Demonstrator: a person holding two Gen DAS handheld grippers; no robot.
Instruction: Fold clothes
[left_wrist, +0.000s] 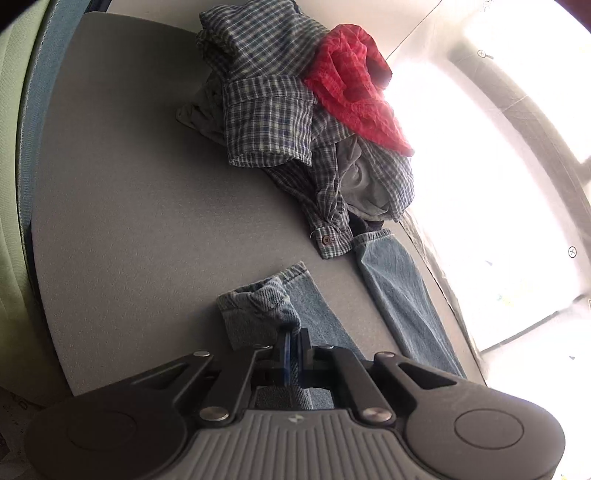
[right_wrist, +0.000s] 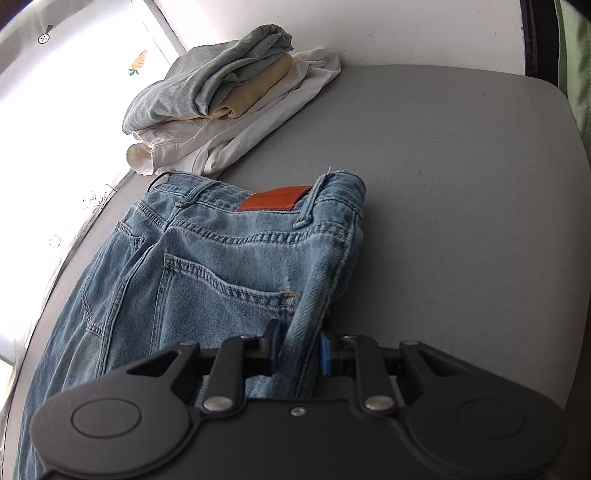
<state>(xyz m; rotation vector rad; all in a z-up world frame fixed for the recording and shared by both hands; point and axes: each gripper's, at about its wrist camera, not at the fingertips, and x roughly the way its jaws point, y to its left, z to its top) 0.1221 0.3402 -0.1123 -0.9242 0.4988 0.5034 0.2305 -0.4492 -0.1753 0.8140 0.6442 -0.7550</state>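
Right wrist view shows a grey surface (right_wrist: 461, 192) carrying blue jeans (right_wrist: 192, 280) that lie back-side up, waistband toward the far side, spreading from the centre to the near left edge. At the near middle the right gripper (right_wrist: 299, 350) has its fingers clamped on a raised fold of denim at the jeans' right side, just below the back pocket. Far left of the waistband sits a stack of folded clothes (right_wrist: 221, 99), grey on top, tan beneath, white at the bottom, just beside the jeans. An orange patch (right_wrist: 272, 202) marks the waistband. Left wrist view shows the same surface (left_wrist: 129, 203), with a heap of unfolded clothes (left_wrist: 280, 122) at the far centre: plaid shirts topped by a red garment (left_wrist: 351, 88). Two jeans legs (left_wrist: 399, 295) run near right, and the left gripper (left_wrist: 293, 343) has its fingers pinched together on the bunched cuff of the nearer leg.
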